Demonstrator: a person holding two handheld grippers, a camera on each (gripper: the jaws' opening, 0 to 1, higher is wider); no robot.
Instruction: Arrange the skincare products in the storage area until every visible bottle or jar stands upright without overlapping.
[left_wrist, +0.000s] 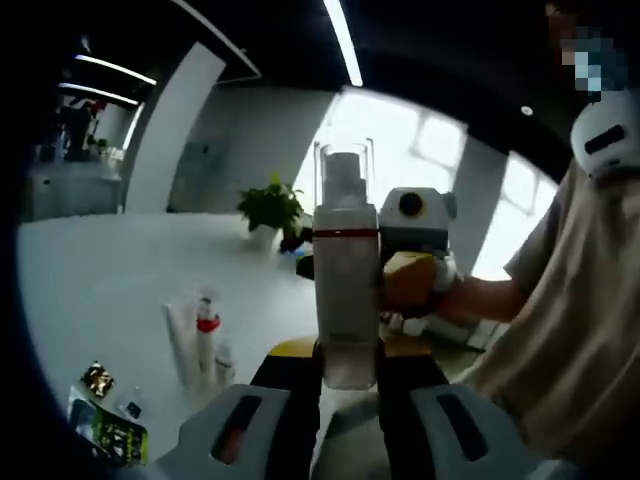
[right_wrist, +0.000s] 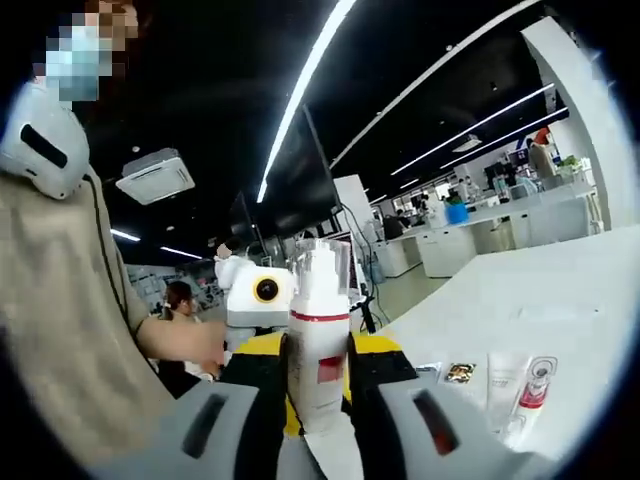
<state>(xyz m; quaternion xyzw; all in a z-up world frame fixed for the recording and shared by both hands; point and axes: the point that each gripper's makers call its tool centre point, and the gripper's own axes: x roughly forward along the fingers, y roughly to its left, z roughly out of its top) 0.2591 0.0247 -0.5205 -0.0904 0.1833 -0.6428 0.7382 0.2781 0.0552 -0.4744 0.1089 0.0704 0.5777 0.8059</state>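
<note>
A white pump bottle (left_wrist: 346, 300) with a red band and a clear cap stands upright in the air between the jaws of my left gripper (left_wrist: 348, 405), which is shut on its lower part. In the right gripper view the same bottle (right_wrist: 318, 355) sits between the jaws of my right gripper (right_wrist: 320, 415), likewise shut on it. The two grippers face each other across the bottle. The right gripper's body (left_wrist: 415, 235) shows behind the bottle, held by a hand. The left gripper's body (right_wrist: 258, 295) shows behind it in the other view. A white tube with a red cap (left_wrist: 205, 335) lies on the table.
The white table (left_wrist: 120, 280) carries small sachets (left_wrist: 110, 430) near its edge and a potted plant (left_wrist: 270, 210) at the back. In the right gripper view, tubes (right_wrist: 525, 385) and a sachet (right_wrist: 460, 373) lie on the table (right_wrist: 560, 290). A person stands close beside both grippers.
</note>
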